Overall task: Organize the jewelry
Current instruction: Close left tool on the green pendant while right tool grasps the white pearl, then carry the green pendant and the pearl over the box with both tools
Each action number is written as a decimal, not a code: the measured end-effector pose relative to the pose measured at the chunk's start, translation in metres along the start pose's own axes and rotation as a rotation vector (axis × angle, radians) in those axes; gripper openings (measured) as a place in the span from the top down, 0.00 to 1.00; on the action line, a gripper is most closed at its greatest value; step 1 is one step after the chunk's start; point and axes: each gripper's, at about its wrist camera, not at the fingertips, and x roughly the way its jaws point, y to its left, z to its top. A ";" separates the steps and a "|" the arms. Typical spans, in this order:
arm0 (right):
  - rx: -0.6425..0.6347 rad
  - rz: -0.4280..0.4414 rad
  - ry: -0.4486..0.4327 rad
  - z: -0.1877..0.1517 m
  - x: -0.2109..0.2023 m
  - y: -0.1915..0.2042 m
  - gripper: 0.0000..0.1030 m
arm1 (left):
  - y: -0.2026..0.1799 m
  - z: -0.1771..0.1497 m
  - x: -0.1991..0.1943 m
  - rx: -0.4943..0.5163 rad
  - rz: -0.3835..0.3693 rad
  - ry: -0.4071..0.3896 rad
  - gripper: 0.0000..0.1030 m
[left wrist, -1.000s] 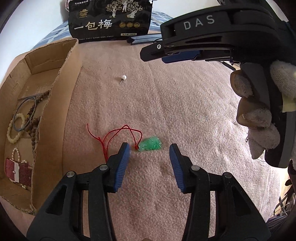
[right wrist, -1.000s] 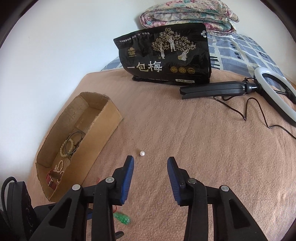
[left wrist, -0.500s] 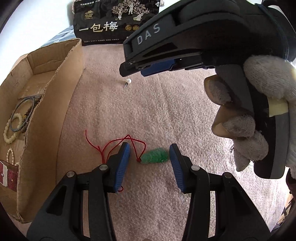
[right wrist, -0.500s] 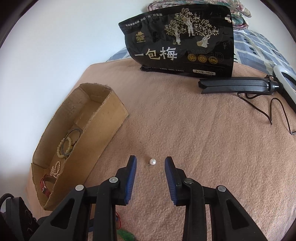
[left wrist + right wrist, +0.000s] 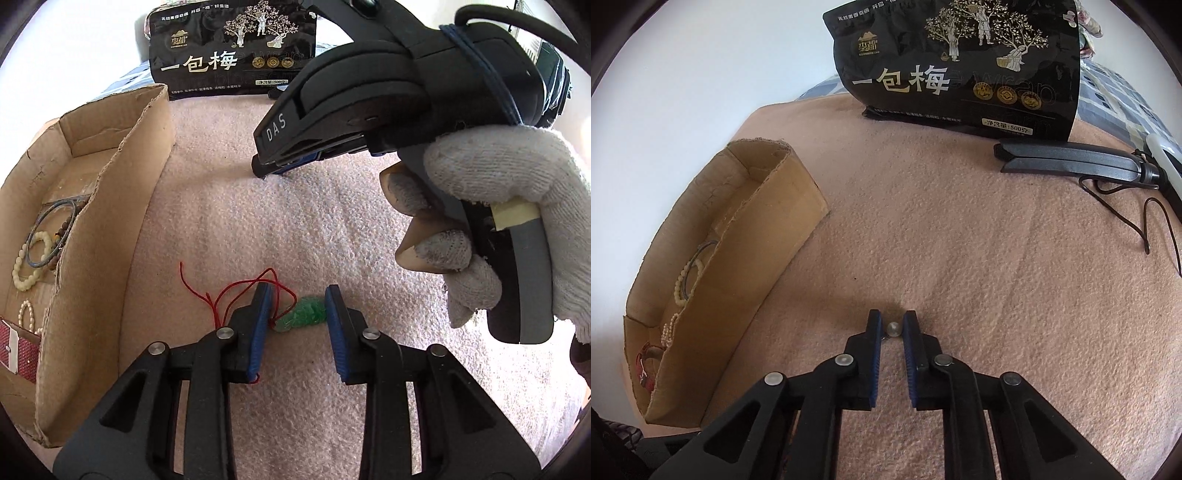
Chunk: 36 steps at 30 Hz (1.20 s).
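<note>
Pearl (image 5: 893, 328): on blanket, dead centre between right gripper (image 5: 892, 329) pads, gap narrow, not yet pinched
Pendant (image 5: 303, 319): between spread left gripper (image 5: 297, 321) pads, long axis crosswise
Box (image 5: 783, 206): left of both

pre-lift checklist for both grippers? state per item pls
1. Pearl stud between the right gripper fingertips: ok.
2. Right jaws clamped on the pearl: cannot tell, slivers of gap show.
3. Green pendant between the left gripper fingertips: ok.
4. Left jaws closed on the pendant: not ok, clearly open.
5. Red cord free of the left finger: not ok, it runs under the blue pad.
6. Cardboard box within view for drop-off: ok, bracelets already inside.
</note>
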 end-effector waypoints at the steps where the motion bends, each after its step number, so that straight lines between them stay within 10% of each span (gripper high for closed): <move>1: 0.006 0.006 -0.002 0.000 0.000 -0.001 0.92 | 0.000 0.000 0.000 0.003 -0.002 0.002 0.71; 24: 0.051 -0.036 -0.076 -0.026 -0.060 -0.019 0.92 | 0.009 0.002 -0.031 0.005 -0.112 0.060 0.72; 36: 0.095 -0.052 -0.118 -0.053 -0.109 -0.021 0.92 | 0.011 0.020 -0.094 -0.017 -0.163 -0.036 0.72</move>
